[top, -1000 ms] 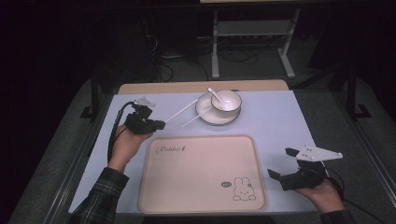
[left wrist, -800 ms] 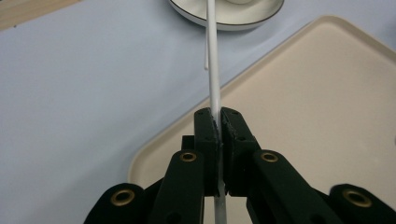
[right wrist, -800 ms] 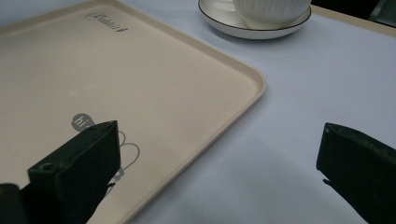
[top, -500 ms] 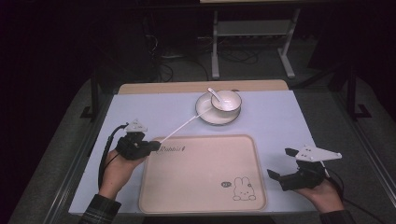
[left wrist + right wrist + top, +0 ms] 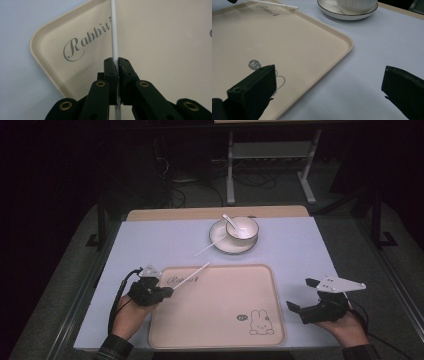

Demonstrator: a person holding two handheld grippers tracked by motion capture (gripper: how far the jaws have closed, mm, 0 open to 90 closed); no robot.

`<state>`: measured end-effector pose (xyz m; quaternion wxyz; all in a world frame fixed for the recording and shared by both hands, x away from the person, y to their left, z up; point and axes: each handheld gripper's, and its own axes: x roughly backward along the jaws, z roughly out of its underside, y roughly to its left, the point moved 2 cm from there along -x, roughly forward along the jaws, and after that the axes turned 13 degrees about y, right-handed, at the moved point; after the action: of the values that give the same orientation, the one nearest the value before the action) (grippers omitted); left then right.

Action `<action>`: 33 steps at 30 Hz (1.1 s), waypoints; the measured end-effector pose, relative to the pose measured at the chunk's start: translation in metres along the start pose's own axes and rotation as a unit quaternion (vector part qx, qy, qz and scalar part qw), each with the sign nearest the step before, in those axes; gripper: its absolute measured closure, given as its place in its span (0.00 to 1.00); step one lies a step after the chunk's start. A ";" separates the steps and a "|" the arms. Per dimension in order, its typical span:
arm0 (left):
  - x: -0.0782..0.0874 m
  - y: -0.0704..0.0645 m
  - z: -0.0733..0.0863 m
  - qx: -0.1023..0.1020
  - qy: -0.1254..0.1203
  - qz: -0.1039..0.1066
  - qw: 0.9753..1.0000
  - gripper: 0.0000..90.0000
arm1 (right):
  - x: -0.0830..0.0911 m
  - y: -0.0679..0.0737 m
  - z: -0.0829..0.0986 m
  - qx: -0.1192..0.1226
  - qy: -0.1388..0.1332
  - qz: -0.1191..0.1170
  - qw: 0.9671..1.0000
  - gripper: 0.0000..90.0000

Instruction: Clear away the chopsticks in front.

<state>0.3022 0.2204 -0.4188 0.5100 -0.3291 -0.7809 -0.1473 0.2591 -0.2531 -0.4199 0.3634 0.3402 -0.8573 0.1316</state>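
My left gripper (image 5: 169, 290) sits at the left edge of the beige rabbit tray (image 5: 220, 330), shut on a white chopstick (image 5: 192, 274) that slants up and right over the tray's far left corner. In the left gripper view the chopstick (image 5: 114, 35) runs straight up from the closed jaws (image 5: 117, 65) across the "Rabbit" lettering. A second white chopstick (image 5: 207, 248) lies on the mat with its tip against the plate (image 5: 224, 245). My right gripper (image 5: 301, 295) rests open beside the tray's right edge; its jaws (image 5: 329, 85) stand wide apart with nothing between them.
A white ribbed bowl (image 5: 243, 227) with a white spoon (image 5: 228, 220) in it stands on the plate at the back centre of the pale blue mat (image 5: 150, 240). A wooden strip (image 5: 200, 213) borders the far edge. Beyond it are a dark floor and a metal stand (image 5: 270, 155).
My left gripper has drawn back from beside the plate to the tray's left edge, carrying one chopstick with it. The other chopstick stays by the plate. The right gripper has not moved.
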 end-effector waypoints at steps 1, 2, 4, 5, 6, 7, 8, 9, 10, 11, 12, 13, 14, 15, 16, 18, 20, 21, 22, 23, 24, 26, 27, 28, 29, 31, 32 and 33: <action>0.000 0.000 0.000 -0.001 0.000 0.002 1.000 0.95 | 0.000 0.000 0.000 -0.001 0.001 0.000 1.000 0.00; -0.001 -0.002 0.000 -0.002 0.002 0.002 1.000 0.95 | 0.000 0.000 0.000 -0.001 0.001 0.000 1.000 0.00; -0.005 -0.004 0.002 -0.002 0.010 0.004 1.000 0.95 | -0.001 -0.001 0.000 0.000 0.001 0.000 1.000 0.00; -0.006 -0.004 0.002 -0.003 0.012 0.006 1.000 0.95 | -0.001 -0.001 0.000 0.000 0.001 0.000 1.000 0.00; -0.009 -0.005 0.003 -0.002 0.013 0.007 1.000 0.95 | -0.001 -0.001 0.000 0.000 0.001 0.000 1.000 0.00; -0.011 -0.005 0.005 -0.004 0.022 0.006 1.000 0.95 | -0.001 -0.001 0.000 0.000 0.003 0.000 1.000 0.00; -0.013 -0.006 0.005 -0.004 0.025 0.005 1.000 0.95 | -0.001 -0.001 0.000 0.001 0.003 0.000 1.000 0.00; -0.015 -0.007 0.007 -0.002 0.030 0.005 1.000 0.95 | -0.001 -0.001 0.000 0.001 0.003 0.000 1.000 0.00; -0.016 -0.008 0.007 -0.002 0.033 0.005 0.999 0.95 | -0.001 -0.001 0.000 0.001 0.003 0.000 1.000 0.00; -0.018 -0.008 0.008 -0.003 0.038 0.005 0.999 0.95 | -0.001 -0.001 0.000 0.000 0.002 -0.001 1.000 0.00; -0.019 -0.009 0.009 -0.006 0.043 0.005 0.999 0.95 | -0.001 -0.001 0.000 0.000 0.001 0.000 1.000 0.00; -0.021 -0.010 0.010 -0.006 0.047 0.002 0.999 0.95 | -0.001 -0.001 0.000 0.000 0.002 0.000 1.000 0.00; -0.023 -0.010 0.011 -0.007 0.050 -0.001 0.999 0.95 | -0.001 -0.001 0.000 0.000 0.003 0.000 1.000 0.00; -0.024 -0.010 0.011 -0.009 0.055 -0.003 0.998 0.95 | -0.001 -0.001 0.000 0.001 0.002 0.000 1.000 0.00; -0.024 -0.010 0.011 -0.007 0.053 -0.002 0.999 0.94 | -0.001 -0.001 0.000 0.001 0.002 -0.001 1.000 0.00; -0.024 -0.010 0.011 -0.006 0.052 0.001 0.999 0.94 | -0.002 -0.001 -0.001 0.002 0.002 -0.001 1.000 0.00; -0.024 -0.009 0.011 -0.003 0.048 0.006 0.999 0.88 | -0.002 0.000 -0.001 0.003 0.003 -0.001 1.000 0.00; -0.024 -0.009 0.011 -0.001 0.047 0.004 0.999 0.85 | -0.002 0.000 -0.001 0.002 0.003 -0.001 1.000 0.00; -0.024 -0.009 0.011 -0.001 0.046 0.002 0.999 0.80 | -0.002 0.000 -0.001 0.002 0.002 -0.001 1.000 0.00; -0.024 -0.009 0.010 -0.002 0.048 0.000 0.999 0.78 | -0.002 0.000 -0.001 0.002 0.003 -0.001 1.000 0.00; -0.024 -0.008 0.009 0.001 0.047 0.001 0.999 0.73 | -0.002 0.000 -0.001 0.002 0.003 -0.001 1.000 0.00; -0.022 -0.008 0.006 0.006 0.039 0.004 0.999 0.66 | -0.002 0.000 -0.001 0.002 0.003 -0.002 1.000 0.00; -0.021 -0.007 0.003 0.006 0.035 0.011 0.999 0.62 | -0.002 0.000 -0.001 0.001 0.003 -0.002 1.000 0.00; -0.021 -0.007 0.001 0.005 0.032 0.011 0.999 0.60 | -0.002 0.000 -0.001 0.000 0.003 -0.003 1.000 0.00; -0.021 -0.007 -0.003 0.000 0.033 0.011 0.999 0.58 | -0.002 0.000 -0.001 0.000 0.002 -0.003 1.000 0.00; -0.019 -0.003 -0.014 -0.010 0.030 0.011 0.999 0.53 | -0.002 0.000 -0.002 -0.002 0.001 -0.004 1.000 0.00; -0.018 -0.002 -0.018 -0.012 0.026 0.011 1.000 0.52 | -0.002 0.001 -0.002 -0.003 0.002 -0.004 1.000 0.00; -0.016 0.000 -0.023 -0.014 0.022 0.012 1.000 0.51 | -0.002 0.001 -0.002 -0.001 0.001 -0.004 1.000 0.00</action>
<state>0.3227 0.2009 -0.4232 0.5244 -0.3425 -0.7631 -0.1592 0.2608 -0.2507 -0.4199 0.3655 0.3428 -0.8556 0.1297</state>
